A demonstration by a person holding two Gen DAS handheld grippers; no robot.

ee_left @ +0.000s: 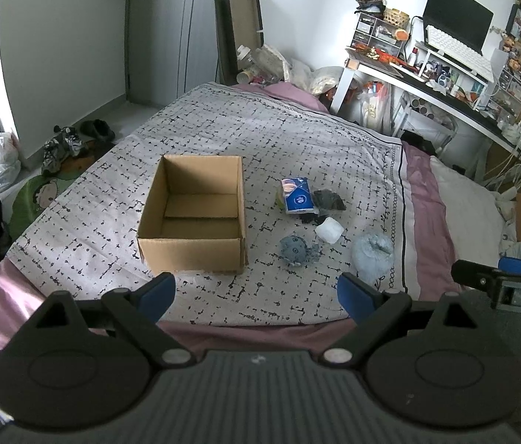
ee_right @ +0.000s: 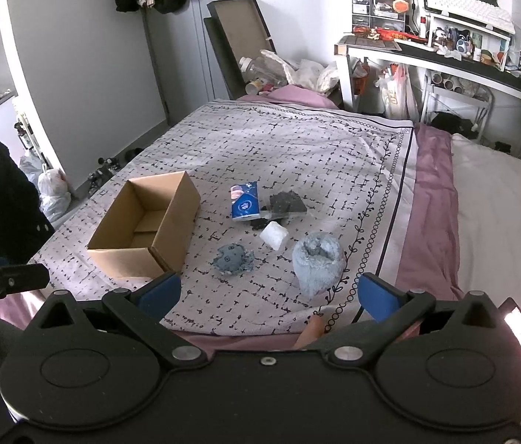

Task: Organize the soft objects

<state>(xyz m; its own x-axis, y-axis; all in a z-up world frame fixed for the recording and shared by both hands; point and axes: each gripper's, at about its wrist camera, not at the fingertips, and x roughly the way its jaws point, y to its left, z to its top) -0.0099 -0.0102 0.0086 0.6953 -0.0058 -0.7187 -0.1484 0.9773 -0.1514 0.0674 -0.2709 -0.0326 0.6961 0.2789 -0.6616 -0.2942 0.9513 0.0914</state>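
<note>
An open cardboard box sits empty on the patterned bedspread. To its right lie a blue tissue pack, a dark grey cloth, a white soft block, a grey-blue plush toy and a pale blue fluffy bundle. My left gripper hovers open over the near bed edge, holding nothing. Nearby, my right gripper is open too, just short of the fluffy bundle.
A cluttered white desk with monitor and keyboard stands at the right. Bags and bottles pile at the bed's far end. Shoes and plastic bags lie on the floor to the left. A white pillow lies on the right.
</note>
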